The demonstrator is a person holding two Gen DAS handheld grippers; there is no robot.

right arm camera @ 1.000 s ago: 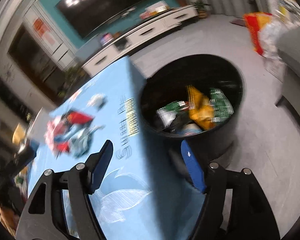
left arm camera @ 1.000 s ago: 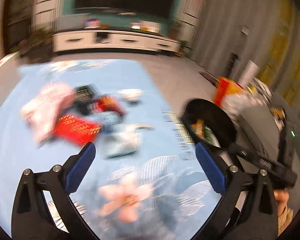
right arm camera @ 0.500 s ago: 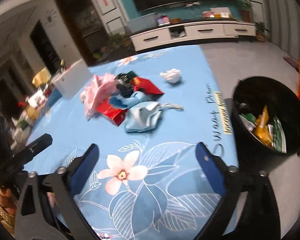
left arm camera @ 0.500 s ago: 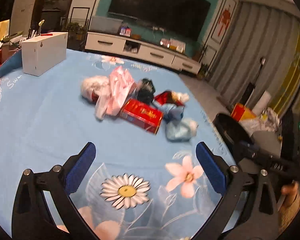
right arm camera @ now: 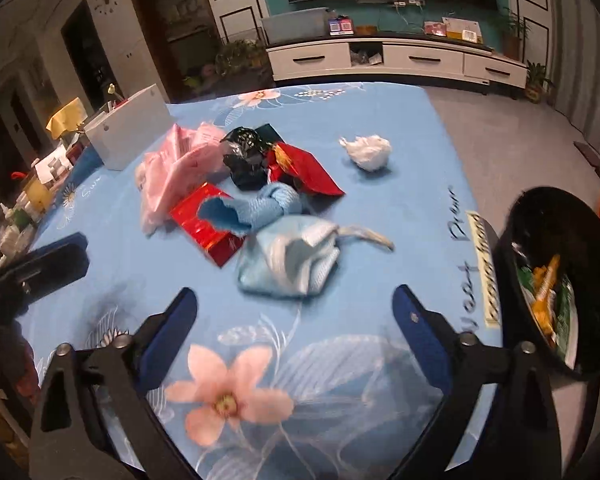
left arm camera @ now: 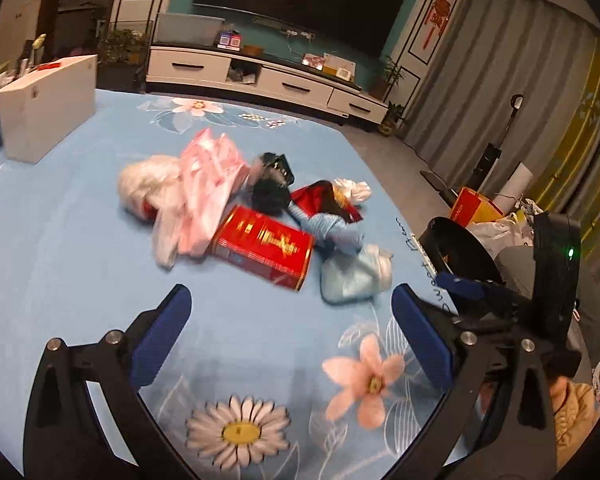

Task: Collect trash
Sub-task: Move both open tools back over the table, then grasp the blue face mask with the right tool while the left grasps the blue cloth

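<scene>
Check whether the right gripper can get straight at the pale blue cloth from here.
Probably yes. The right gripper is open and empty, and the pale blue cloth lies just ahead of its fingers on bare tablecloth, at the pile's near edge, with nothing between.

near cloth (right arm camera: 340, 360): bare | ahead: trash pile (right arm camera: 260, 200) | right: bin (right arm camera: 512, 264)

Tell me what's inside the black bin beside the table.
The black bin holds yellow-orange wrappers and green packaging against its far wall. Its near rim hides the bottom, so anything deeper cannot be seen.
</scene>
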